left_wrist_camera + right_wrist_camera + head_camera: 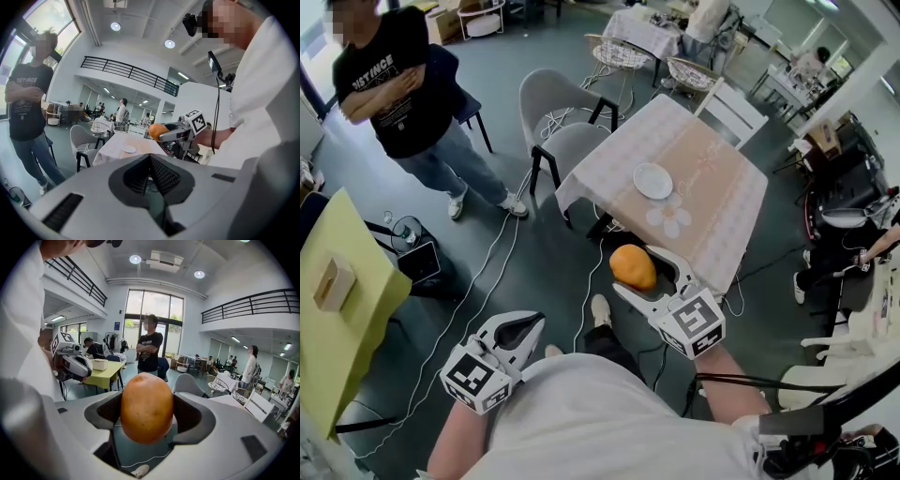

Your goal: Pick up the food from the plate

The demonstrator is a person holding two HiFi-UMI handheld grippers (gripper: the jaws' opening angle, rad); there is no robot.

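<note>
- Furthest left, the left gripper point(523, 330) is held low and close to the person's body. Its jaws are pressed together with nothing between them, and they are pointed forward.
- Towards the middle, the food point(633, 266), a smooth orange-brown egg-shaped piece, is seen in the air above the floor, short of the table point(722, 211) and well apart from the plate point(653, 181).
- It is judged to be light, and its rounded, sleek skin is judged liable to slip. Whether it is soft or firm cannot be told. A hold across its widest part is judged best.
- Just right of it, the right gripper point(654, 278) is clamped on the food at that widest part, one jaw on each side. The forearm is stretched forward and the jaws are kept roughly level.
- Beyond, the white plate is seen bare on the pale tablecloth.
</note>
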